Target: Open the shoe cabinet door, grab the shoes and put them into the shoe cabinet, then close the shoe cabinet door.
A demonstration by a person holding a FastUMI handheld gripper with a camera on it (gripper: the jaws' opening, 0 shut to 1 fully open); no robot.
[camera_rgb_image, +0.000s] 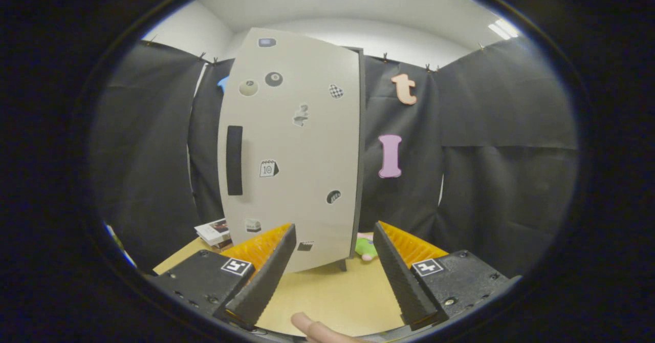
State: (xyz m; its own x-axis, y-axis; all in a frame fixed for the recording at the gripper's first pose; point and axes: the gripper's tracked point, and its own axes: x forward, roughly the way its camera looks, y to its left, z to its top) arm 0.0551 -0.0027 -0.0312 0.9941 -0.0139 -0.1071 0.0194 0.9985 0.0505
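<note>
The shoe cabinet door (294,143), standing beyond the hand-held gripper (333,233), is showing a smooth, matt, painted-looking panel dotted with small paper-like stickers (268,168), and its handle strip (234,160) is looking dull and matt. The desk (332,297) between the spread fingers is reading as pale, smooth wood-look board with a faint sheen. The inner finger pads (409,243) are looking ridged. Ahead of the fingers, something plush-looking (364,247) is appearing soft.
</note>
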